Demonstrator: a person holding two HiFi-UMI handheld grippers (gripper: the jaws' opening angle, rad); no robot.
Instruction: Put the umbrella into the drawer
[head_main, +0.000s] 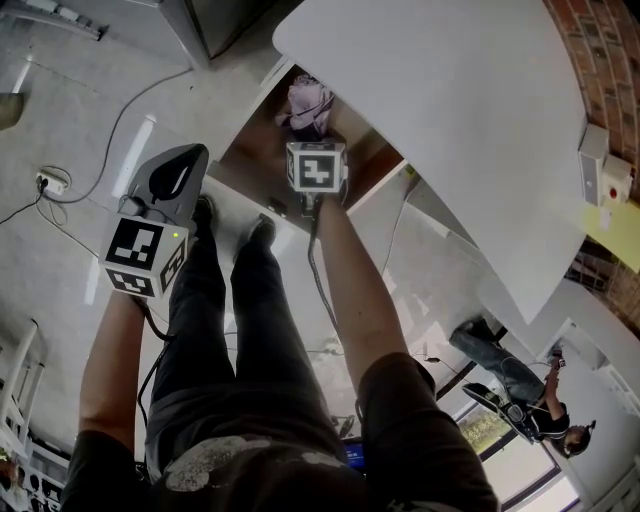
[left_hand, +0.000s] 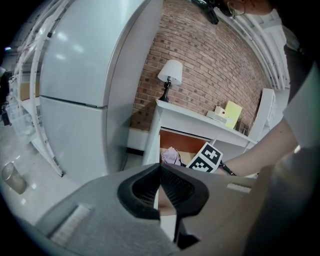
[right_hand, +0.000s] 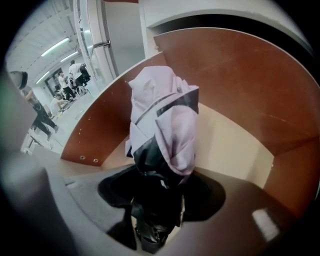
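A folded lilac umbrella (right_hand: 165, 125) with a black handle end hangs inside the open wooden drawer (right_hand: 240, 75), its tip toward the drawer's pale floor. My right gripper (right_hand: 160, 187) is shut on the umbrella's dark lower part. In the head view its marker cube (head_main: 316, 165) sits over the drawer (head_main: 250, 150), with the umbrella (head_main: 308, 103) just beyond it. My left gripper (head_main: 185, 160) hovers over the floor to the left of the drawer, shut with nothing in it (left_hand: 160, 167). From there the umbrella (left_hand: 171, 156) and the cube (left_hand: 206, 157) show in the drawer.
A white tabletop (head_main: 450, 100) overhangs the drawer. A tall white fridge (left_hand: 75, 100) stands left of the table, and a lamp (left_hand: 170, 75) stands on the table against the brick wall. My legs (head_main: 230, 320) stand in front of the drawer. Another person (head_main: 520, 390) is at the lower right.
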